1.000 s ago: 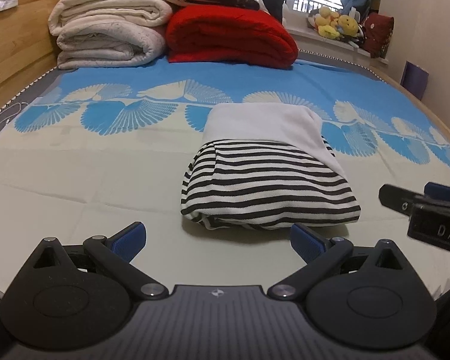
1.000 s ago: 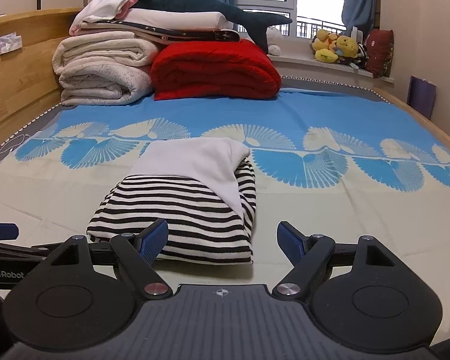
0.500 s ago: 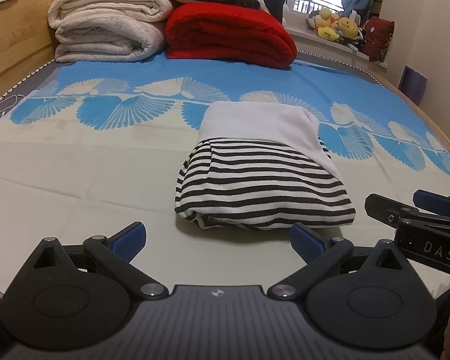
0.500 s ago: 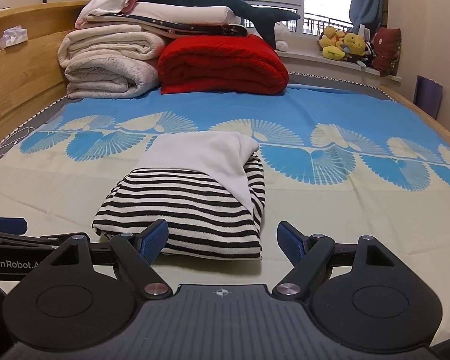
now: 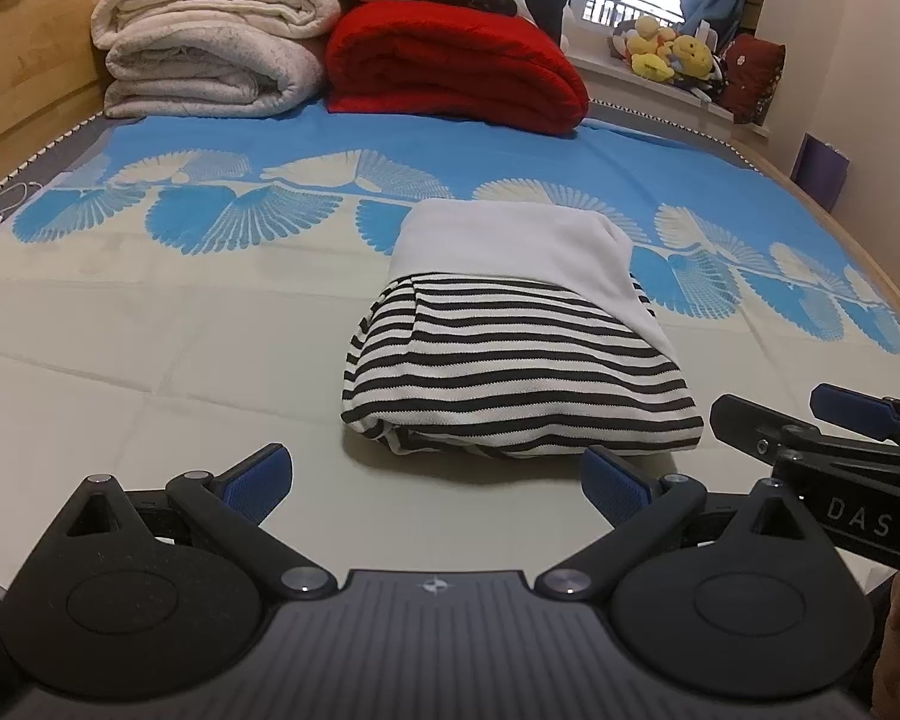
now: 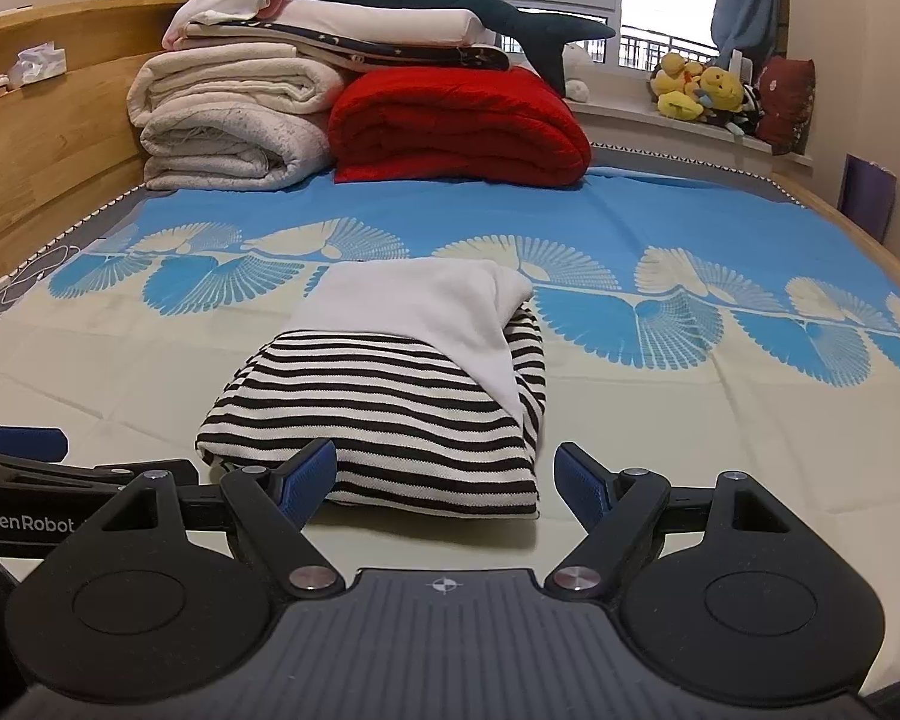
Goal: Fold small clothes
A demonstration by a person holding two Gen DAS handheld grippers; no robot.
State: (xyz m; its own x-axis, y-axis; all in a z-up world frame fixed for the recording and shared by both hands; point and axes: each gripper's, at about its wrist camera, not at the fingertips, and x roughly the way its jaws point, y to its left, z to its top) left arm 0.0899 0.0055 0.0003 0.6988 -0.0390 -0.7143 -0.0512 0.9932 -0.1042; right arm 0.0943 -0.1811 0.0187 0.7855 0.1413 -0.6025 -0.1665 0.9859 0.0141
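A folded black-and-white striped garment (image 5: 510, 384) with a white part (image 5: 510, 240) on its far half lies on the bed; it also shows in the right wrist view (image 6: 384, 414). My left gripper (image 5: 435, 483) is open and empty, just in front of the garment's near edge. My right gripper (image 6: 444, 477) is open and empty, its left fingertip (image 6: 306, 480) close to the garment's near edge; it also shows at the right of the left wrist view (image 5: 810, 438). The left gripper shows at the left of the right wrist view (image 6: 24, 456).
The bed has a blue and cream sheet (image 6: 690, 228). Rolled white blankets (image 6: 228, 120), a red quilt (image 6: 456, 126) and a shark plush (image 6: 450, 0) are stacked at the far end. A wooden bed rail (image 6: 42, 156) runs on the left. Plush toys (image 6: 702, 90) sit on the windowsill.
Both grippers have moved slightly nearer to the folded garment and a little apart in angle. Both stay open and empty. The garment has not moved.
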